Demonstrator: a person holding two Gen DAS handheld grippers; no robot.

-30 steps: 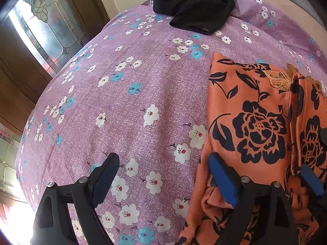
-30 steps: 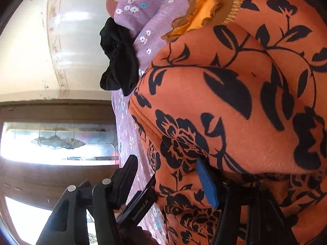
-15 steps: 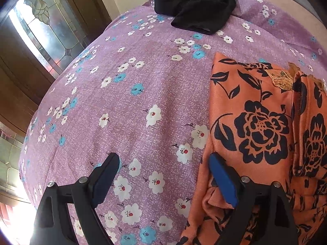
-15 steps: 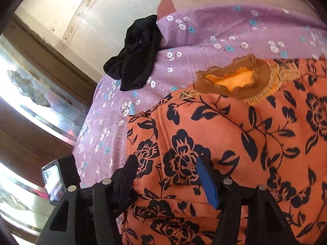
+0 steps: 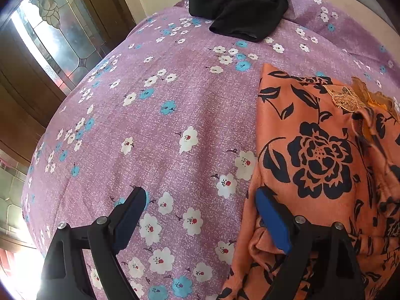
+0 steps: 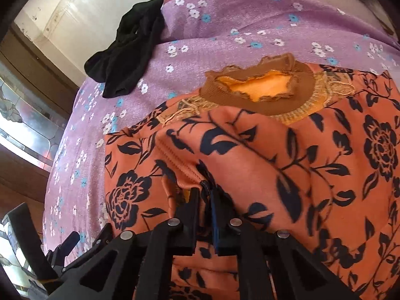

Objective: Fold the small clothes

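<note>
An orange garment with a black flower print (image 5: 317, 155) (image 6: 287, 155) lies on the purple floral bedsheet (image 5: 175, 115) (image 6: 225, 30), its brown ruffled collar (image 6: 257, 85) pointing away from me. My right gripper (image 6: 205, 190) is shut on a fold of this orange garment, pinching a ridge of cloth that rises a little above the rest. My left gripper (image 5: 200, 200) stands open just over the sheet at the garment's left edge. Its right finger (image 5: 272, 220) rests over the orange cloth and nothing is between its fingers.
A crumpled black garment (image 5: 240, 7) (image 6: 127, 47) lies at the far end of the bed. Wooden doors with leaded glass (image 5: 42, 32) stand to the left, past the bed's edge. The left gripper's body (image 6: 50, 250) shows low left in the right wrist view.
The right gripper rolled upright, rose a little and closed on a fold of the orange garment; its jaws stood open before. The left gripper stayed where it was.
</note>
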